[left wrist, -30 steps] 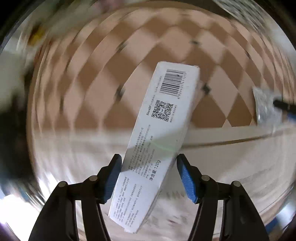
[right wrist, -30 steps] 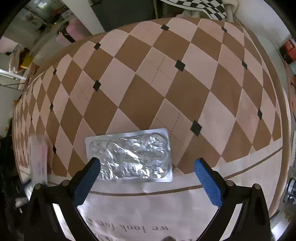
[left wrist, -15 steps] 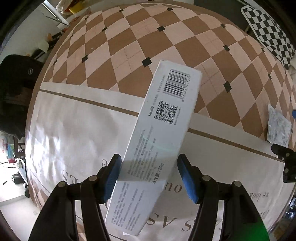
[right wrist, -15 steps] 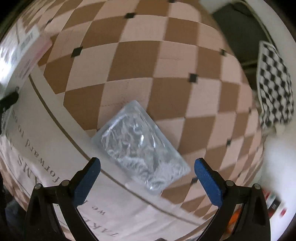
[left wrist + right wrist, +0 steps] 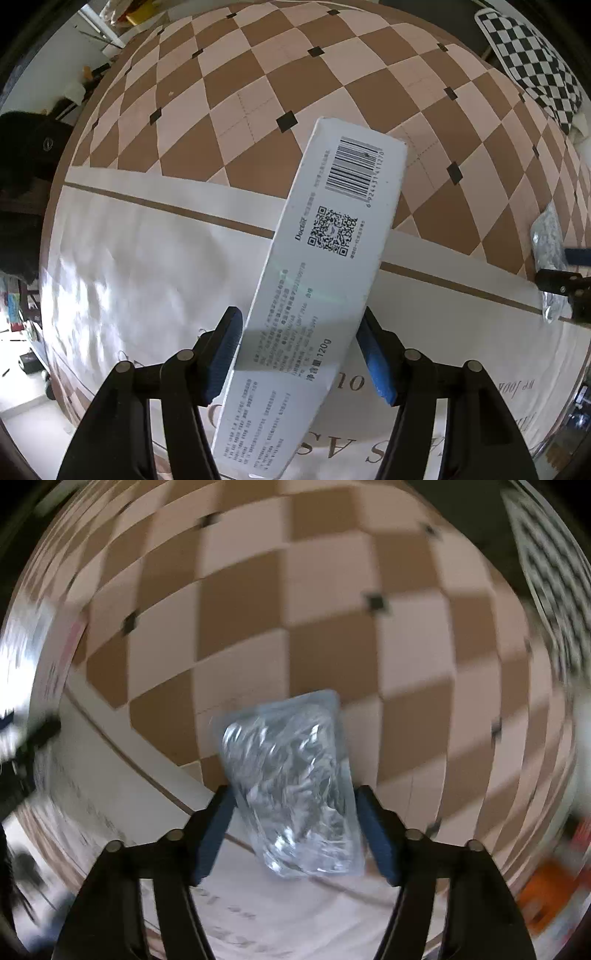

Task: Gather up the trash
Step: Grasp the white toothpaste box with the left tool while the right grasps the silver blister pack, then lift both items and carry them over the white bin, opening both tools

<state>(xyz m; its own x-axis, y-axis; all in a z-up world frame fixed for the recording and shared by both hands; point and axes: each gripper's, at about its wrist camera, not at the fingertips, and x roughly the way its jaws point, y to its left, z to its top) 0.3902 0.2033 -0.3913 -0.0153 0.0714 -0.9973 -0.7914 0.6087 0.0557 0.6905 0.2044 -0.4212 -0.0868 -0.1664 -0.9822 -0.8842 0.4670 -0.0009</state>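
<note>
The left tool points down and clamps a long white carton across its width, both blue pads against the carton's sides. A barcode and a QR code sit on the carton's far end, which hangs over the brown-and-pink checkered rug and its white lettered border.

The right tool is closing around a crumpled silver foil blister pack that lies on the rug at the border stripe. The pack is between the pads, which look to be just at its edges; blur hides whether they press it.
</note>
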